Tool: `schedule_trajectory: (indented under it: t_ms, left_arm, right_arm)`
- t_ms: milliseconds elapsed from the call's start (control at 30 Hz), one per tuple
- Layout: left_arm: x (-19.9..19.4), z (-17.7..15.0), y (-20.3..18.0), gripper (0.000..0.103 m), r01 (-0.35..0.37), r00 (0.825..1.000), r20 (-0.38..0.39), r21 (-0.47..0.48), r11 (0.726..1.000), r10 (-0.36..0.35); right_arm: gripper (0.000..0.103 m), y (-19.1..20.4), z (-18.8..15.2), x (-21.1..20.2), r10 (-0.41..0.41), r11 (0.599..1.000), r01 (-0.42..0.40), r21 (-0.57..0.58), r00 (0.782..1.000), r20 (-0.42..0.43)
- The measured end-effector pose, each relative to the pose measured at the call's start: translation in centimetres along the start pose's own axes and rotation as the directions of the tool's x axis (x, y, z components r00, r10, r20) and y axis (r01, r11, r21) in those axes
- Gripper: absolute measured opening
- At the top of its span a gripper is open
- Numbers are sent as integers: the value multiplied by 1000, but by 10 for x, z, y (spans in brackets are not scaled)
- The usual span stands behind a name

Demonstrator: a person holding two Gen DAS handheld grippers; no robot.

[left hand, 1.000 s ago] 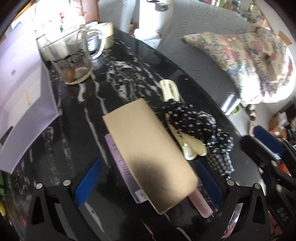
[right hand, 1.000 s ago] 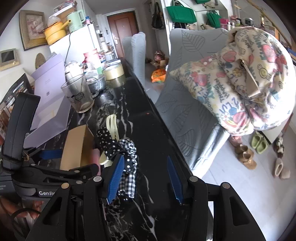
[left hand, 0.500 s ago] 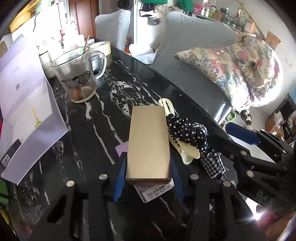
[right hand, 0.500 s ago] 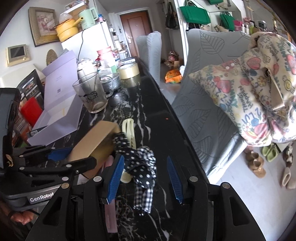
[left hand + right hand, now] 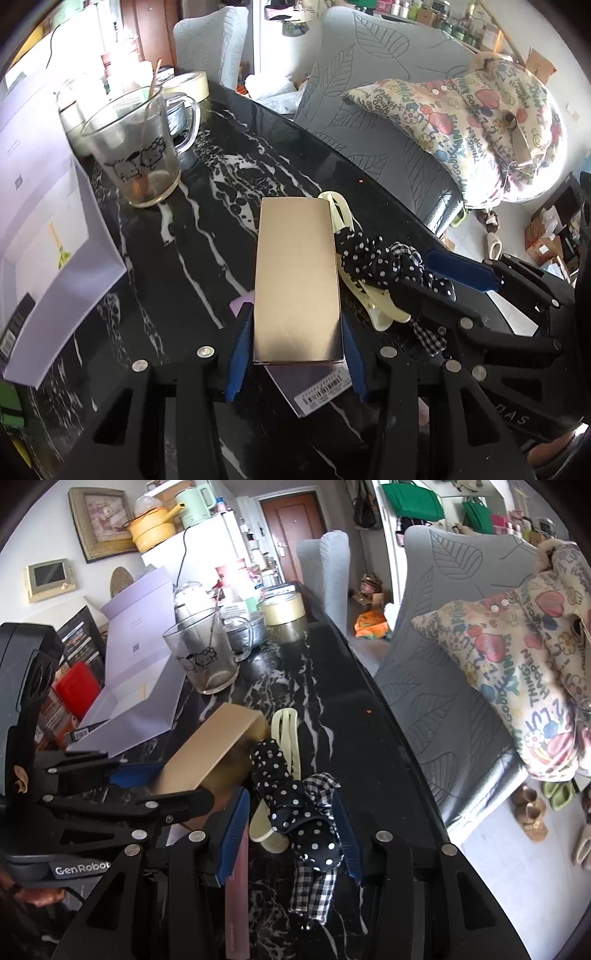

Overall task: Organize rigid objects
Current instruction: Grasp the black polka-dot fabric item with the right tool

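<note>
Gold cardboard box (image 5: 297,280) sits lengthwise on the black marble table (image 5: 192,236), and the left gripper (image 5: 295,363) has its blue pads pressed against both long sides of the near end, so it's clamped on the box. The box lies partly on top of a flat lilac packet (image 5: 317,387) with a barcode label poking out underneath.

Just right of the box, touching its edge, there's a cream hair claw clip (image 5: 286,734) with a black polka-dot bow (image 5: 295,801) on it, gingham tails trailing toward the camera. The right gripper (image 5: 290,834) has one blue pad on each side of the bow, jaws spread and not squeezing from what I can see. A pink flat thing (image 5: 236,897) lies just left of the left pad.

Further back: a glass Hello Kitty mug (image 5: 136,155) with a stir stick in it, a roll of tape (image 5: 282,608), and a lavender box (image 5: 44,206) open at the left edge. A grey chair with a cartoon-print cushion (image 5: 476,122) sits beside the table.
</note>
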State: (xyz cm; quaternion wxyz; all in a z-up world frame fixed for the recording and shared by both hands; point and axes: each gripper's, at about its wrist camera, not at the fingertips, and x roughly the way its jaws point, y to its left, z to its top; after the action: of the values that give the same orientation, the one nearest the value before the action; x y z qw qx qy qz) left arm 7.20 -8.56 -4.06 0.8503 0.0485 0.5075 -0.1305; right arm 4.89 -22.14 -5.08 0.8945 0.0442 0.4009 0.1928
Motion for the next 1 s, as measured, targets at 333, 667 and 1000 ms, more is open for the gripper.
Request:
schedule_trajectory:
  t_ms: [333,667,1000]
  left_arm:
    - [6,1,-1,44,5,999,44,42,999,-6]
    - [-8,-3,8,44,23,997,78,24,999,-25]
    - [-35,-14,27,44,15,991,130,-8,1000,-14]
  right_arm:
    - [28,8,-2,10,-40,997,38,-74,999,-25]
    - [15,9,3,3,-48,998,49,-46,999,18]
    - [15,30,10,-1,-29,998,30,-58,999,29]
